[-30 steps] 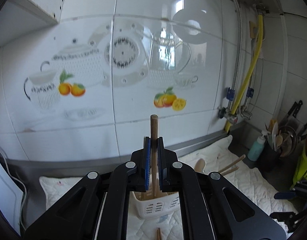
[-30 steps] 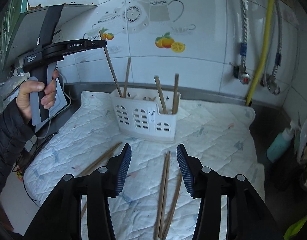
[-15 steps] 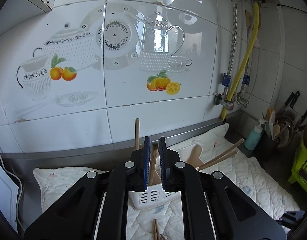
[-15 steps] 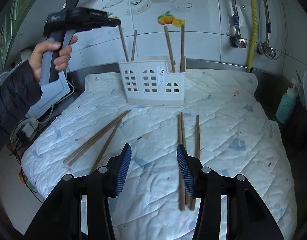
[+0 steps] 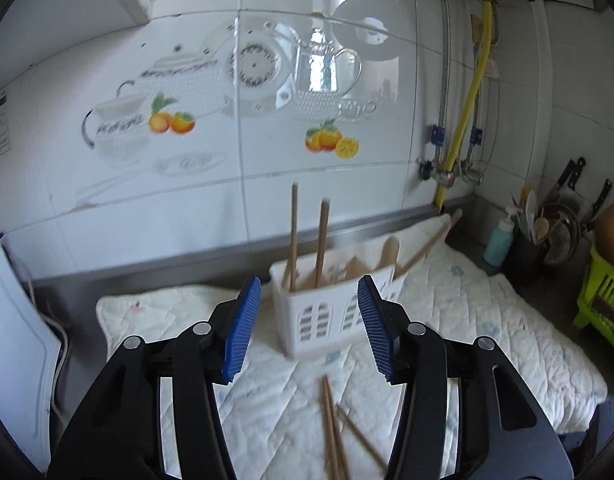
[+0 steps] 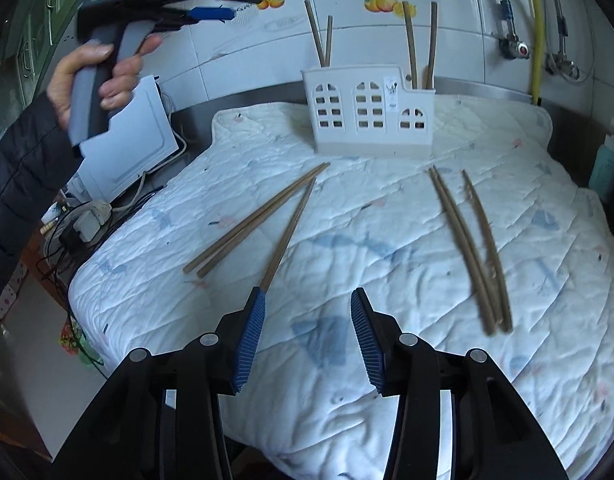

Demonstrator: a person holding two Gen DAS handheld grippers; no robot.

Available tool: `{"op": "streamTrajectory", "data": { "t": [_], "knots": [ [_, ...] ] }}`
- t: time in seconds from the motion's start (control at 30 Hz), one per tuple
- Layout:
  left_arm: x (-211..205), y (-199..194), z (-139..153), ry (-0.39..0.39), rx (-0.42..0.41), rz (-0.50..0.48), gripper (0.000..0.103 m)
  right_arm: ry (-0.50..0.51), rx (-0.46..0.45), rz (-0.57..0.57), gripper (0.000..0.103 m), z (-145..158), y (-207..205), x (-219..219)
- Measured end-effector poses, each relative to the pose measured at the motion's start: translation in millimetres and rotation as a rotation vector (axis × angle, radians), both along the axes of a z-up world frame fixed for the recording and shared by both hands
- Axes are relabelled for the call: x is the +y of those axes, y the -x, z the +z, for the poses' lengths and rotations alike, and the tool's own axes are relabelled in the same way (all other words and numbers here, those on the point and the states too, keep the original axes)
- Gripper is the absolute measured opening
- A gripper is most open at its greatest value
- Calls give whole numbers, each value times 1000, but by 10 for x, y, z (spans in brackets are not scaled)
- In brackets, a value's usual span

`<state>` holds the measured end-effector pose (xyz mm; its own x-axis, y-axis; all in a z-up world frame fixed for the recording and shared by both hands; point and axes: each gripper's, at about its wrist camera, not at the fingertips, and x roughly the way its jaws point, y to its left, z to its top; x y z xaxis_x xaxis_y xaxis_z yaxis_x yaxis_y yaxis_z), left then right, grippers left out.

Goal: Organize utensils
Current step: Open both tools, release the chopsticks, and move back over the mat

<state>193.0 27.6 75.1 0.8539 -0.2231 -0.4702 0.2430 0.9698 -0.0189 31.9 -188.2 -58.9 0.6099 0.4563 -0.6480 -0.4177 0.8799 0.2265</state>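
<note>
Ahead of my left gripper (image 5: 309,326), left wrist view:
- Jaws: spread wide, nothing between them.
- White caddy (image 5: 335,316), at 12 o'clock, just beyond the blue pads (image 5: 243,320), standing on the quilted mat (image 5: 487,328).
- Two upright chopsticks (image 5: 307,246) in the caddy's left compartment; other wooden handles lean out at 2 o'clock.
- Loose chopsticks (image 5: 335,436) on the mat at 6 o'clock, blurred.

Below my right gripper (image 6: 307,342), right wrist view:
- Jaws: wide apart, holding nothing, hovering above the mat.
- Left-hand group of three chopsticks (image 6: 259,220), at 11 o'clock; the single one (image 6: 287,236) points its near end toward my left pad.
- Right-hand group of three (image 6: 471,252), at 1 o'clock, blurred, lying close together.
- Caddy (image 6: 371,116) at 12 o'clock, far edge of the mat; a pair stands at each end.
- Left gripper (image 6: 211,14) at 10 o'clock, held high in the hand (image 6: 103,76), well clear of the caddy.

Handling note, my judgement: the next pick falls to the right gripper. I would take the single stick, as it lies apart from its neighbours. Straddle it crosswise near mid-length, so that it hangs balanced. Press both pads to the soft mat before closing. Lift it, tip it upright, then lower it into a compartment.
</note>
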Motion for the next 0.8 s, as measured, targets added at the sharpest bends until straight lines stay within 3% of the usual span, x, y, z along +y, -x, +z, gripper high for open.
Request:
{"op": "streamTrajectory", "data": {
  "t": [0.1,0.23,0.4,0.6,0.8],
  "knots": [
    [126,262,-234,-5,30,37,51,-21,12,-32,43,-43,75,-84],
    [257,637,-606,-5,76,73,51,35,-15,-81,40,-82,164,-229],
    [300,1002,-1147,-13,174,102,51,37,-32,-160,39,-88,134,-552],
    [252,1192,-1651,-8,276,111,46,75,-25,-265,30,-151,-39,-946],
    [245,1208,-1865,-4,322,124,39,71,0,-305,21,-230,-250,-1165]
  ]
}}
